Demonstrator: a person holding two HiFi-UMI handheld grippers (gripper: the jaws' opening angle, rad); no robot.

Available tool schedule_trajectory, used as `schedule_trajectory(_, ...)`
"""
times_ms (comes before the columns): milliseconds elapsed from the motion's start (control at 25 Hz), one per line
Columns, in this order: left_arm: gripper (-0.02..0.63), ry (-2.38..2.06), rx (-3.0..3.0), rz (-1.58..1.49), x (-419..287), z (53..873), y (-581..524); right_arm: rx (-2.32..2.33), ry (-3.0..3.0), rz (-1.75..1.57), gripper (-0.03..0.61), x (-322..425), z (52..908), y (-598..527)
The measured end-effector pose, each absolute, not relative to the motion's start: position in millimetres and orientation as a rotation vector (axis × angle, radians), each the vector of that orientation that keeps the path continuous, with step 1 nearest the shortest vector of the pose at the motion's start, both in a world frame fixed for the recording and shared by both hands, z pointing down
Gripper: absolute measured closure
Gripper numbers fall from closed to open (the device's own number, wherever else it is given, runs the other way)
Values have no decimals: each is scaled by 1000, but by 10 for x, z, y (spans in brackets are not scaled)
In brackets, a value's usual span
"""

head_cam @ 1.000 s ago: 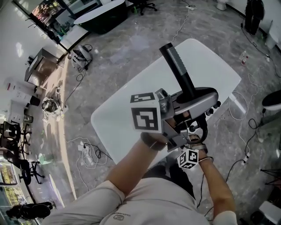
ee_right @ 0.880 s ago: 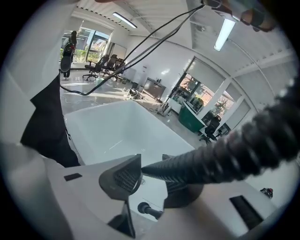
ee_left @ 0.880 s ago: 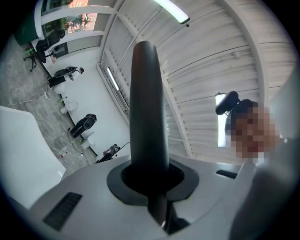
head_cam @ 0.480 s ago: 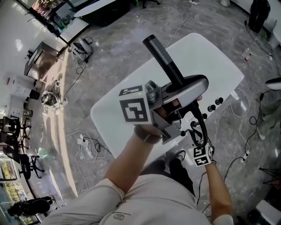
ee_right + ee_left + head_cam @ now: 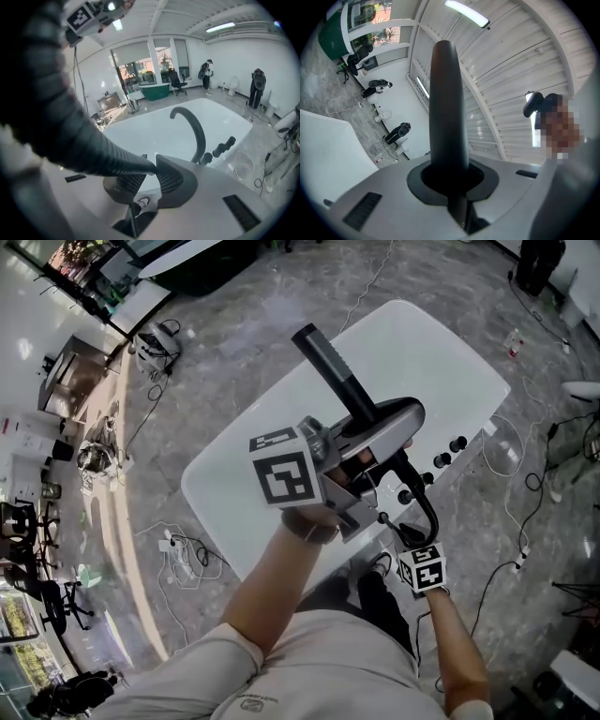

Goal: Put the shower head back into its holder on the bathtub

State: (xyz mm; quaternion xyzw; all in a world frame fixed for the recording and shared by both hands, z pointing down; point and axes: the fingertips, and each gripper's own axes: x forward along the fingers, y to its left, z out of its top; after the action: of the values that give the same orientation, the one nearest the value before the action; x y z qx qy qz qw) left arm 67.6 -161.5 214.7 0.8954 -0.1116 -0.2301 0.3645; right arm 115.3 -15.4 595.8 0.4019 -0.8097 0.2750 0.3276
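Forearm [image 5: 274, 577] stretches over bathtub [image 5: 239, 479] (left gripper [image 5: 451, 182] upturned, clamping shower head [image 5: 446, 101]).

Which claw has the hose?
The right claw, its jaws just closed onto the ribbed black hose. The left claw instead grips the smooth shower head handle.

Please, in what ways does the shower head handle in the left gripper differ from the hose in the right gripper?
The shower head handle is smooth; the hose is ribbed. The handle runs straight out from the left gripper; the hose bends and enters the right gripper from the side. Both are dark, and each is clamped between jaws; the right gripper's have just closed.
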Motion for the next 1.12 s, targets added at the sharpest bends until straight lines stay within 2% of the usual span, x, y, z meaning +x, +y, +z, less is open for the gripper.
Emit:
schedule_trajectory(360, 574, -418, 2300, -568, 514, 2704, -1658, 1027, -1874, 573, 509, 1235, 6610, -125)
schedule_trajectory(680, 574, -519, 2328, -500, 455, 3112, -1692, 993, -1913, 450, 509, 1167, 7302, -291)
schedule_trajectory(880, 574, -539, 2404, -456, 491, 3225, -1630, 950, -1966, 489, 508, 1089, 7622, -289)
schedule_trajectory(1040, 574, -580, 2475, -394, 522, 3300, -1559, 954, -1951, 576, 439, 1201, 7763, -154)
schedule_trajectory(1120, 574, -600, 2520, -355, 553, 3316, -1517, 976, -1938, 615, 430, 1293, 7752, -24)
